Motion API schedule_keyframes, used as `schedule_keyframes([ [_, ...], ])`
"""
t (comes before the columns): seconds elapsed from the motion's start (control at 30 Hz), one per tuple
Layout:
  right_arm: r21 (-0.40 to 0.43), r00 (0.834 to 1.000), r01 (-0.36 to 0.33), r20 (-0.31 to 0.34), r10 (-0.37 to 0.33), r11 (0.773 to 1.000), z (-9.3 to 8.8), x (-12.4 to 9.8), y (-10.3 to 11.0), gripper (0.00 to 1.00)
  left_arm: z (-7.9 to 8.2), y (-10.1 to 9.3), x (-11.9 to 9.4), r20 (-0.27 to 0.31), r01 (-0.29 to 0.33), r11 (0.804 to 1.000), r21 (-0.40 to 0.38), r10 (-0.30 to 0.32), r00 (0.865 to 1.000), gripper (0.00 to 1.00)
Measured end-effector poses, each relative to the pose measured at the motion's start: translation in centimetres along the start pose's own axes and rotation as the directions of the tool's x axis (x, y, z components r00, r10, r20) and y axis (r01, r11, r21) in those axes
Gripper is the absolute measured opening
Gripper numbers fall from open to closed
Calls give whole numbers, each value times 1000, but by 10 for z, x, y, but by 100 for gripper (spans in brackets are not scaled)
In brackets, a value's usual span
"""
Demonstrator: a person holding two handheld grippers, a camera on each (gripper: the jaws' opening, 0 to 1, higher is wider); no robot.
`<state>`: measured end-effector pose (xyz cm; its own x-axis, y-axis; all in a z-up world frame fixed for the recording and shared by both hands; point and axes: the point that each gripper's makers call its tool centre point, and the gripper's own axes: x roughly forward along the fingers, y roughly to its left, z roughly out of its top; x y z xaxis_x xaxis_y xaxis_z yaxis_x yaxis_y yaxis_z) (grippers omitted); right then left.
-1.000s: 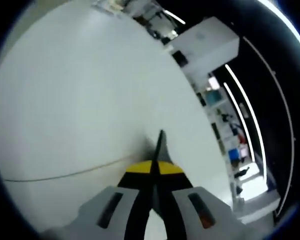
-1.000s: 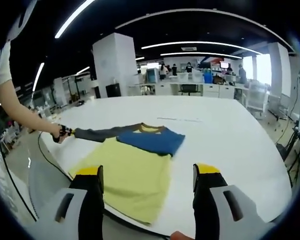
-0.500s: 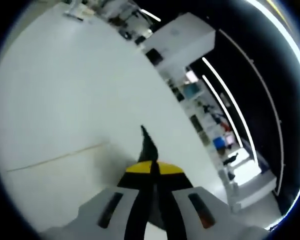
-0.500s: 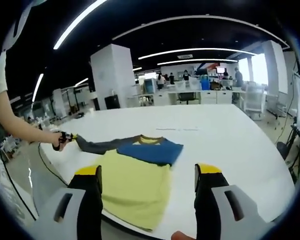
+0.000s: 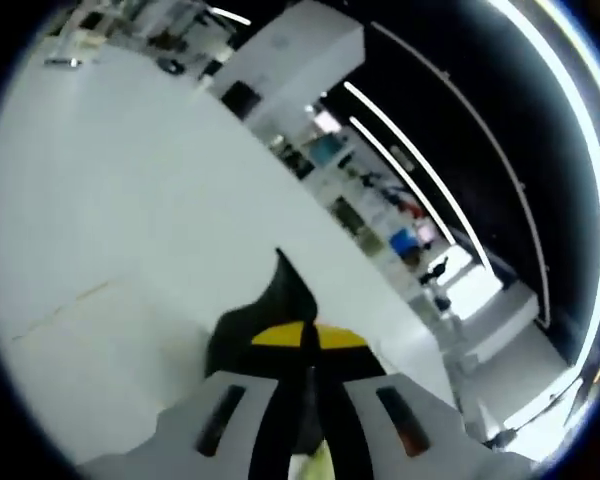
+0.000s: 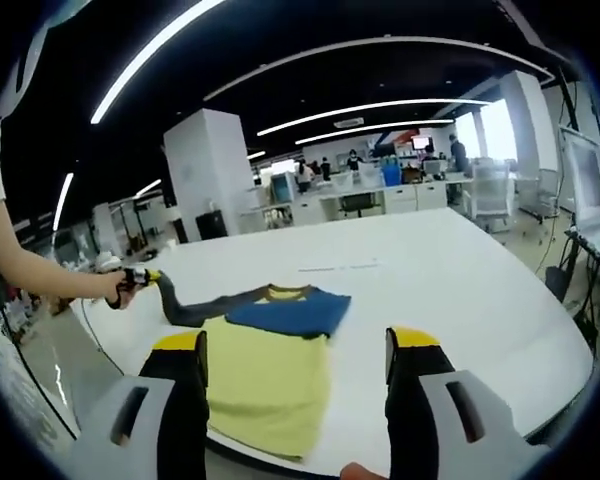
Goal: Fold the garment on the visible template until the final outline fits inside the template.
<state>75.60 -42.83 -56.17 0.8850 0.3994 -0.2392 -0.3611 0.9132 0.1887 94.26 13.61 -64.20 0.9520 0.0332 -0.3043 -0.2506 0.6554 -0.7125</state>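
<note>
A shirt with a yellow body [image 6: 265,385], a blue part [image 6: 290,312] folded over it and a dark grey sleeve [image 6: 195,305] lies on the white table [image 6: 450,290]. In the right gripper view, my left gripper [image 6: 138,277] holds the sleeve's end up at the table's left edge, so the sleeve arcs off the surface. In the left gripper view, my left gripper [image 5: 305,335] is shut on that dark sleeve cloth [image 5: 280,295], which pokes out past its tips. My right gripper [image 6: 298,345] hangs open above the shirt's near hem, touching nothing. Thin template lines [image 6: 335,268] mark the table.
A person's bare arm [image 6: 40,275] reaches in from the left, with a cable [image 6: 90,330] hanging below it. A white pillar [image 6: 205,180], desks and chairs [image 6: 380,195] stand behind the table. A monitor [image 6: 590,170] is at the far right.
My left gripper has lifted the sleeve end and drawn it in towards the shirt, so the sleeve now curves up instead of lying stretched out. The right view has tilted slightly.
</note>
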Motion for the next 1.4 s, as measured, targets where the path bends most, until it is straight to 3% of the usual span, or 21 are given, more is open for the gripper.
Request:
schedule_keyframes([
  [0.17,6,1000,10,5,-10,1000,0,-6,-3,73,-13,-45,8,-20,85,996,4,-85,996,0],
  [0.3,12,1000,22,4,-22,1000,-3,-11,-8,72,-19,-89,16,-37,168,985,35,-166,985,0],
  [0.4,21,999,37,14,-38,999,-2,-14,-11,72,-25,-120,24,-64,226,972,67,-222,973,0],
  [0.6,29,998,55,16,-56,998,-4,-19,-16,72,-39,-176,37,-82,330,943,52,-325,942,0],
  [0.8,46,995,90,27,-91,995,-5,-29,-25,72,-86,-240,39,-162,426,904,35,-416,895,0],
  [0.97,58,992,118,29,-120,991,-8,-37,-33,72,-121,-279,36,-214,483,875,23,-468,858,0],
  [1.07,66,991,132,25,-134,989,-11,-41,-37,72,-149,-302,35,-269,525,850,44,-496,826,0],
  [1.2,73,988,147,27,-149,986,-13,-45,-40,73,-186,-315,39,-348,555,829,76,-499,794,0],
  [1.37,77,986,162,27,-165,984,-13,-48,-45,73,-232,-316,42,-434,566,818,100,-476,765,0],
  [1.4,78,986,165,26,-167,983,-13,-49,-46,73,-234,-316,42,-439,565,819,100,-473,764,0],
])
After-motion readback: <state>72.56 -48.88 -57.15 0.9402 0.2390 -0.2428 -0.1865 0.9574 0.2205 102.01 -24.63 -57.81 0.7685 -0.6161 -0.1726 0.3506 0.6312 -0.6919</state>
